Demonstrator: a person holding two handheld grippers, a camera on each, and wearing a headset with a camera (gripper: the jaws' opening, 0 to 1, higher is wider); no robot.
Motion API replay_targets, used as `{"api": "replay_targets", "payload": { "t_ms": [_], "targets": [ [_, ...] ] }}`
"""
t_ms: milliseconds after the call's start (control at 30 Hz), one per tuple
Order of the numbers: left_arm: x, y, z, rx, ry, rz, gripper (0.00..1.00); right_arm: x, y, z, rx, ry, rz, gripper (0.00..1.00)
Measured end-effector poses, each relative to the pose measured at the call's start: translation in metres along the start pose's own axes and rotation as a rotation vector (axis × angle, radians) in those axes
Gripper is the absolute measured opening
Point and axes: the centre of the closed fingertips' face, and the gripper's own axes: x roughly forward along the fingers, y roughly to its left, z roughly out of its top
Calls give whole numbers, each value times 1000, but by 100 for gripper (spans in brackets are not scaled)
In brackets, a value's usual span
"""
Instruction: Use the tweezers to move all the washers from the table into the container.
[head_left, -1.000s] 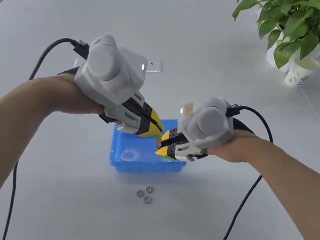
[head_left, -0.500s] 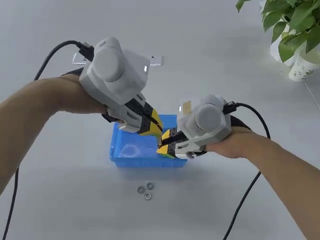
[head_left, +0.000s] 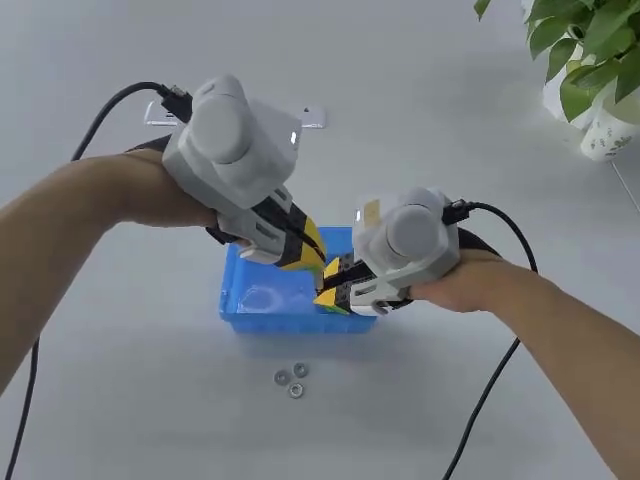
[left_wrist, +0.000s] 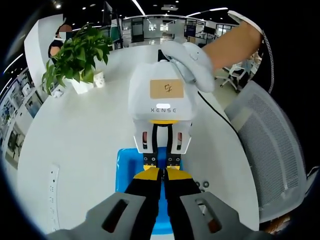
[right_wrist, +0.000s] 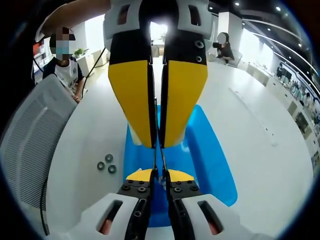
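A blue container (head_left: 250, 300) sits on the white table, and both grippers meet nose to nose over it. My left gripper (head_left: 312, 262) comes in from the left with its yellow-tipped jaws close together. My right gripper (head_left: 325, 290) faces it from the right. In the right gripper view a thin metal strip, apparently the tweezers (right_wrist: 159, 150), runs from the left gripper (right_wrist: 159, 144) into my right gripper (right_wrist: 155, 175), and both pairs of jaws are shut on it. Three small washers (head_left: 290, 378) lie on the table just in front of the container, apart from both grippers.
A potted plant (head_left: 590, 60) in a white cup stands at the far right. A white socket strip (head_left: 312, 118) lies beyond the grippers. Black cables trail from both grippers. A mesh chair (left_wrist: 280, 150) stands by the table, where a person (right_wrist: 65, 65) sits.
The camera has shifted a little. Both grippers stay joined over the container, and the washers have not moved.
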Motion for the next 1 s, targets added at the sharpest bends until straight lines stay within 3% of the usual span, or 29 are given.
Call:
{"api": "replay_targets", "payload": {
  "t_ms": [533, 1000],
  "targets": [
    [-6, -2, 6, 11, -4, 10, 6, -7, 1, 6, -9, -9, -13, 11],
    [-24, -10, 23, 37, -3, 39, 6, -25, 4, 24, -24, -41, -55, 11]
  ]
}}
